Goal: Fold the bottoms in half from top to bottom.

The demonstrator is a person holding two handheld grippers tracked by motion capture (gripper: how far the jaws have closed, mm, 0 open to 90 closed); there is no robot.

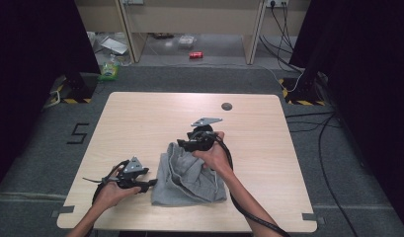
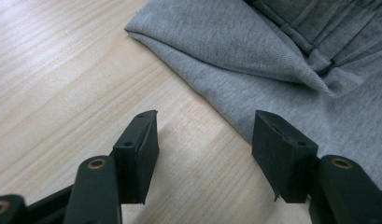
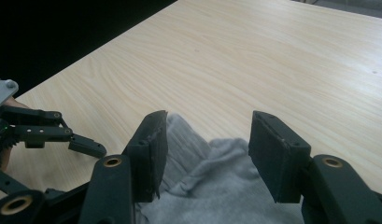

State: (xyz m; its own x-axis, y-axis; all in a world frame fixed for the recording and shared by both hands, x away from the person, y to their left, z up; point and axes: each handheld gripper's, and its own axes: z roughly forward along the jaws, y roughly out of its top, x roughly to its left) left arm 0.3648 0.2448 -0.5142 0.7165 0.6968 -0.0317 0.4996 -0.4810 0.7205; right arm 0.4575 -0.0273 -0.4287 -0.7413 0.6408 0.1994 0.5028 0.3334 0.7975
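Grey fabric: we see a crumpled grey sweat garment (image 1: 189, 175) lying on the near half of the pale wood table (image 1: 140, 123), just right of the left gripper.
Long axis: in the high view its bulk runs from the near edge of the table up and away toward the right gripper; we cannot tell which end is the waist or hem.
Left gripper: the left gripper (image 2: 205, 149) sits low beside the garment's left edge, held by the left hand (image 1: 110, 192); its jaws stand spread with bare wood between them, the right jaw just at the cloth's edge, and whether it touches we cannot tell.
Right gripper: the right gripper (image 3: 207, 154) is at the garment's far end, under the right hand (image 1: 214, 155); its jaws are spread, with a raised ribbed fold of cloth between them, nothing pinched.
High view adds: a small dark round spot (image 1: 226, 106) on the table beyond the garment, and the floor past the table with a red can (image 1: 195, 55) and cables.
Gripper views add: the left gripper view shows a folded corner (image 2: 132, 30) and stitched seams; the right gripper view shows the left gripper off to the left of the garment.
Hard to make out: the garment's near part is cut off in both gripper views, and in the high view the right hand covers the right gripper's jaws.
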